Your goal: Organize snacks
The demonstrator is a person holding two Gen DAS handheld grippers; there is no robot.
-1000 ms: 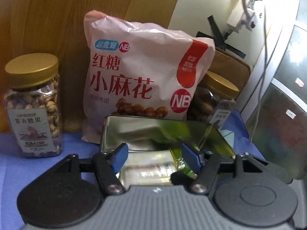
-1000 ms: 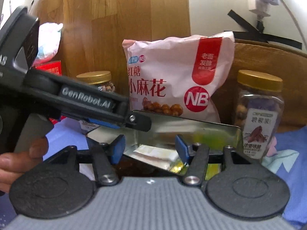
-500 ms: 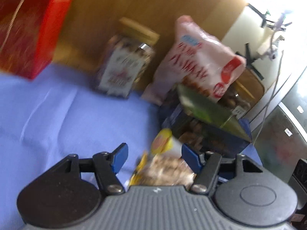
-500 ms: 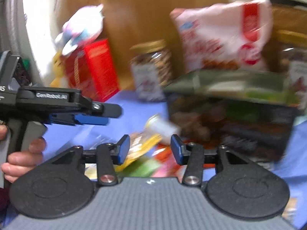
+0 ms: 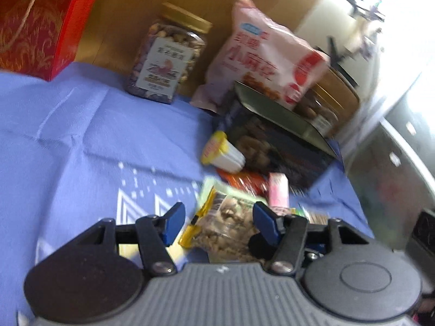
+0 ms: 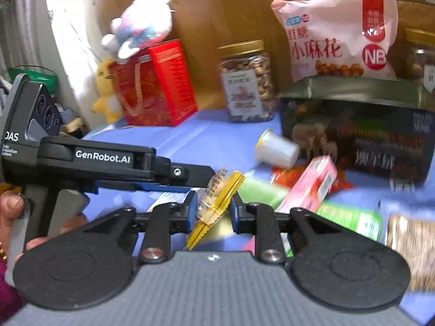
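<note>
A blue cloth covers the surface (image 5: pixel 81 135). Before the dark tin (image 6: pixel 359 135), the right gripper (image 6: pixel 212 209), just closing, nearly clamps a yellow-edged packet (image 6: pixel 217 193); the left gripper (image 5: pixel 217 221), narrowing, straddles a nut packet (image 5: pixel 228 225) without touching.

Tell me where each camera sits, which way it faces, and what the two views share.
Left wrist: sits on the left gripper, facing forward and down over snack packets toward the dark tin; only its open fingers show.
Right wrist: sits on the right gripper, facing the same way; its jaws, just closing, bracket a gold-edged packet. The left gripper and a hand show.
Shared: tin, pink bag, nut jar, red box.
</note>
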